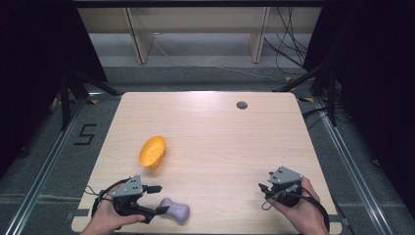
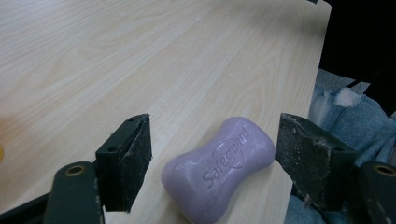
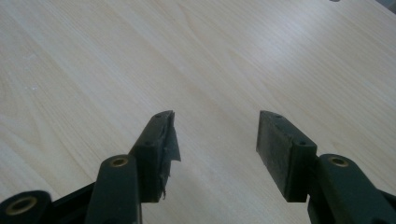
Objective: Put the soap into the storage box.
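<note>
Left gripper (image 1: pixel 157 199) sits at the lower left of the high view, jaws wide around the purple soap (image 2: pixel 219 168), pads not yet pressing. Soap lies flat by the table's (image 1: pixel 220 142) near edge. This looks like the grasp step: next, squeeze evenly. Right gripper (image 3: pixel 215 144) hangs open over bare wood, lower right.

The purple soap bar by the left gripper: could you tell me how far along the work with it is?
Nothing looks done yet. The soap bar lies flat on the table, between the open left gripper jaws, ungripped. Closing on it and lifting remain; the orange dish sits apart.
</note>
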A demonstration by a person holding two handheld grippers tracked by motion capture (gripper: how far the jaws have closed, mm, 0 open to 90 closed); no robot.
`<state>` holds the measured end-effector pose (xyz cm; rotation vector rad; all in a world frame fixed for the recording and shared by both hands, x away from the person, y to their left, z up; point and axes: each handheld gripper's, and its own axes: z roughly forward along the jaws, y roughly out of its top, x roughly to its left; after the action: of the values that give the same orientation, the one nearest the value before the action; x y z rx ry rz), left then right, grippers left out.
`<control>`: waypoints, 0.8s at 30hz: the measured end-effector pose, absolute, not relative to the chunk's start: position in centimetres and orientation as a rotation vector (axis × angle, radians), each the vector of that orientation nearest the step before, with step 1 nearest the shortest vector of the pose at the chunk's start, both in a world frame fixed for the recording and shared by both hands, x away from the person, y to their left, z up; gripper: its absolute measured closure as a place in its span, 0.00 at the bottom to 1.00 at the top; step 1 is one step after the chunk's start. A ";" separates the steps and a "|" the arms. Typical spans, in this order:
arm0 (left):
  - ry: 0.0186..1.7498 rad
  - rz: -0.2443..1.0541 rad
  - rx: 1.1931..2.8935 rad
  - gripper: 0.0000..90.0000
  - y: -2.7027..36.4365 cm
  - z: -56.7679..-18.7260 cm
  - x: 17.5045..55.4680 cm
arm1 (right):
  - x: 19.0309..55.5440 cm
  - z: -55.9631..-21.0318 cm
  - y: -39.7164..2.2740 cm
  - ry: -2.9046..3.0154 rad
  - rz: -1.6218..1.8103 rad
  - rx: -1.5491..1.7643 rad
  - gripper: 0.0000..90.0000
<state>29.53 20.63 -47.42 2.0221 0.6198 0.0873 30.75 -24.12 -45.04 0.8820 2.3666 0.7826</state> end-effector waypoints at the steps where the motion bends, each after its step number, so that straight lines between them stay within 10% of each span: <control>1: 0.599 0.089 2.043 0.30 20.6 -47.3 29.8 | 30.5 -45.0 -24.0 2.354 0.774 0.911 0.52; 24: 0.134 0.098 2.559 0.36 15.9 -43.7 32.7 | 30.3 -45.0 -24.0 2.372 0.770 0.906 0.50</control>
<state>32.70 15.91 -43.72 2.5589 0.1336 0.0977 30.32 -23.96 -44.99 0.9061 2.3722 0.7702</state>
